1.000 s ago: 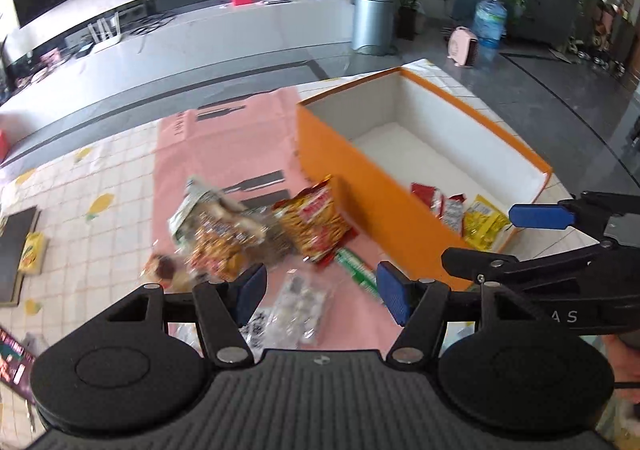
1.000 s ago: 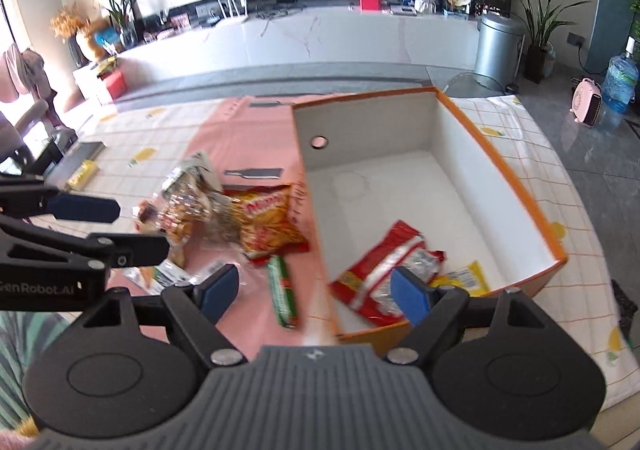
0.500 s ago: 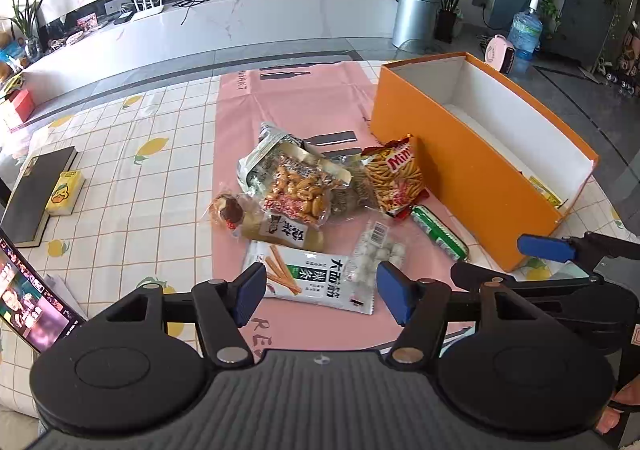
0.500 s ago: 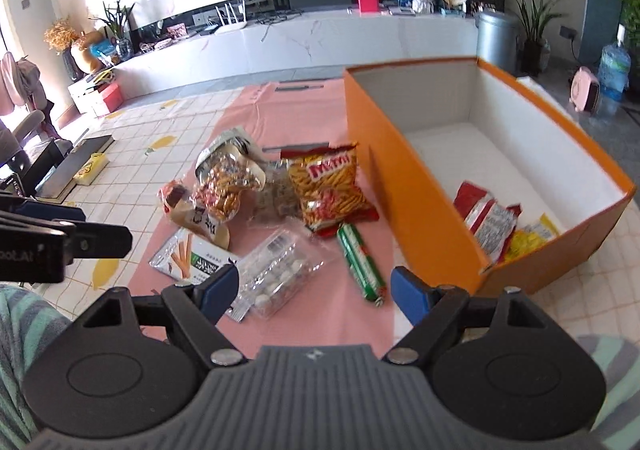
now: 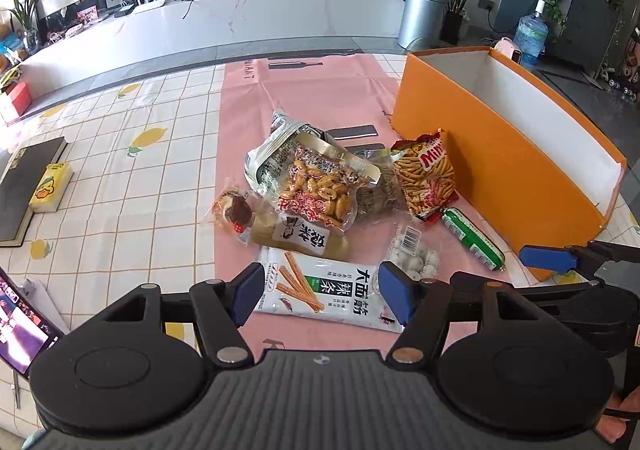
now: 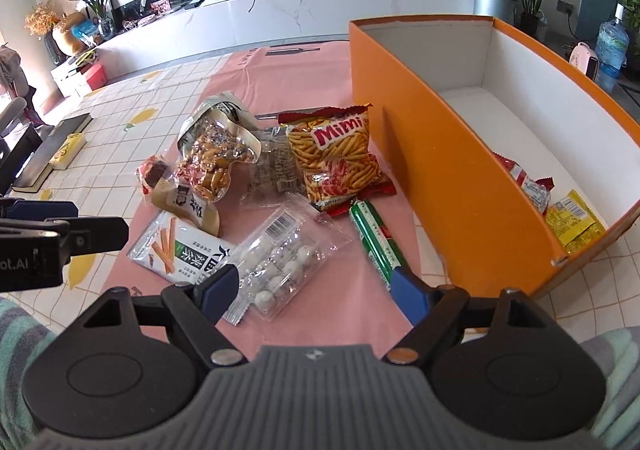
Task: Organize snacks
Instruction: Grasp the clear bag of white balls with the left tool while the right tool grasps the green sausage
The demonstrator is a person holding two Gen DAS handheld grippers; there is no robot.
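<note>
Several snack packs lie on a pink mat [image 5: 304, 89]: a nut bag [image 5: 320, 185], a Mimi stick bag [image 5: 426, 173] [image 6: 336, 157], a green sausage [image 5: 474, 238] [image 6: 376, 242], a clear tray of white balls [image 6: 280, 258], a white spicy-strip pack [image 5: 324, 290] [image 6: 180, 254]. An orange box [image 5: 492, 153] [image 6: 440, 153] stands at the right, with a red pack [image 6: 528, 181] and a yellow pack [image 6: 574, 221] inside. My left gripper [image 5: 320, 294] is open and empty above the strip pack. My right gripper [image 6: 314, 290] is open and empty above the ball tray.
A dark book [image 5: 24, 185] with a yellow box [image 5: 50, 187] beside it lies at the table's left. A lit phone screen [image 5: 20, 330] is at the near left edge. A white counter and a grey bin [image 5: 422, 15] stand beyond the table.
Both grippers have pulled back from the orange box toward the near side of the table and now hang over the loose snacks. Both have stayed open.
</note>
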